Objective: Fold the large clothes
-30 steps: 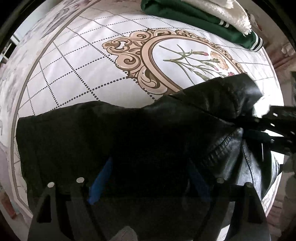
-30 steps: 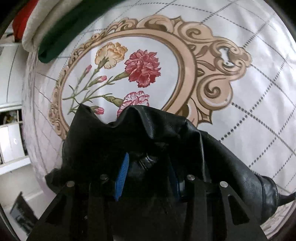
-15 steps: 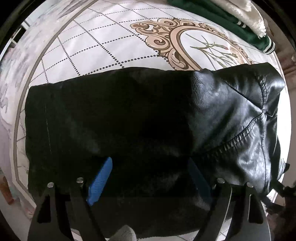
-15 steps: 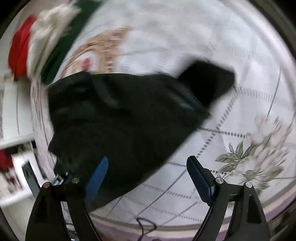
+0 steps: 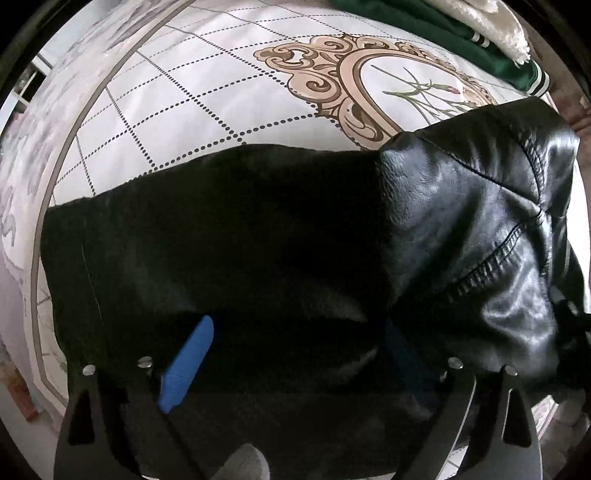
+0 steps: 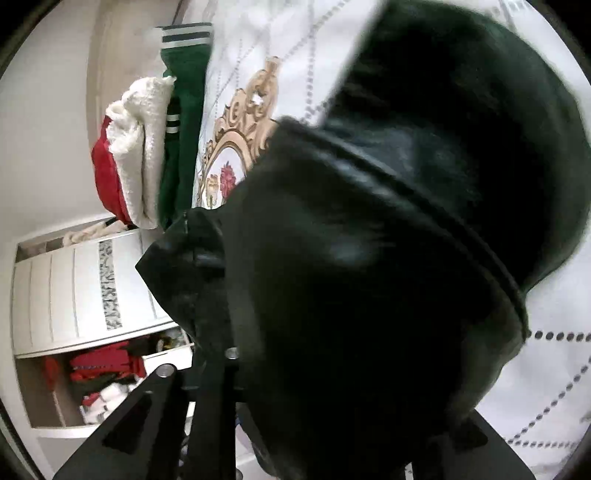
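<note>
A black leather jacket lies bunched on a white bed cover with a dotted grid and a beige floral medallion. My left gripper is open just over the jacket's near edge; its blue left pad shows, and the right pad is lost against the dark leather. In the right wrist view the jacket fills the frame and drapes over my right gripper, hiding the fingertips, so I cannot tell whether they are open or shut.
A pile of folded clothes, green, white and red, sits at the far edge of the bed; the green one also shows in the left wrist view. A white wardrobe with clothes inside stands beside the bed.
The right gripper opened, swung round and now sits under the jacket, rolled sideways. The jacket has spread wider across the bed in the left view. The left gripper has barely moved.
</note>
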A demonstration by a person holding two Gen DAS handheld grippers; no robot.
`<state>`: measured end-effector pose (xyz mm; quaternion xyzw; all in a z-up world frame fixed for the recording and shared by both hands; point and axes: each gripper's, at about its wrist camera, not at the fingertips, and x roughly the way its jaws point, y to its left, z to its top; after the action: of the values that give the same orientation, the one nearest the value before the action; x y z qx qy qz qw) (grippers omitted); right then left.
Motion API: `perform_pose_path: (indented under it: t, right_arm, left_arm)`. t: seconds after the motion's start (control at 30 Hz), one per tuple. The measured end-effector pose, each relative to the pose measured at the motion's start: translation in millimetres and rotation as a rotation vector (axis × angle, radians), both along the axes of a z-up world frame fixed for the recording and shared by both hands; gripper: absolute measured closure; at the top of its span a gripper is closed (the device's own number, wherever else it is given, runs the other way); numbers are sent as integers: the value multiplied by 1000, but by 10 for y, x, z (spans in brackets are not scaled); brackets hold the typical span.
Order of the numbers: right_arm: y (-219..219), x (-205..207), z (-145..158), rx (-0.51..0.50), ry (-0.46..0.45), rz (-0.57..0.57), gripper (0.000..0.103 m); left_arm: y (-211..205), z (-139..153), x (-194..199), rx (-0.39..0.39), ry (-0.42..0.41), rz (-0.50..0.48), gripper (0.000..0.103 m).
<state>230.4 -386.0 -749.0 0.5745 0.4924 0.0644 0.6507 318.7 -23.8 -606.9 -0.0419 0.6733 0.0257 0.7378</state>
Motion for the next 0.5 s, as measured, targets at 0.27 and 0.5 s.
perform_pose_path:
  t: [0.27, 0.5]
  right_arm:
    - [177, -104, 698, -98, -78, 33, 86]
    - [594, -127, 1403, -266, -153, 161, 86]
  left_arm:
    - [53, -39, -15, -24, -16, 21, 5]
    - [202, -81, -13, -80, -21, 33, 5]
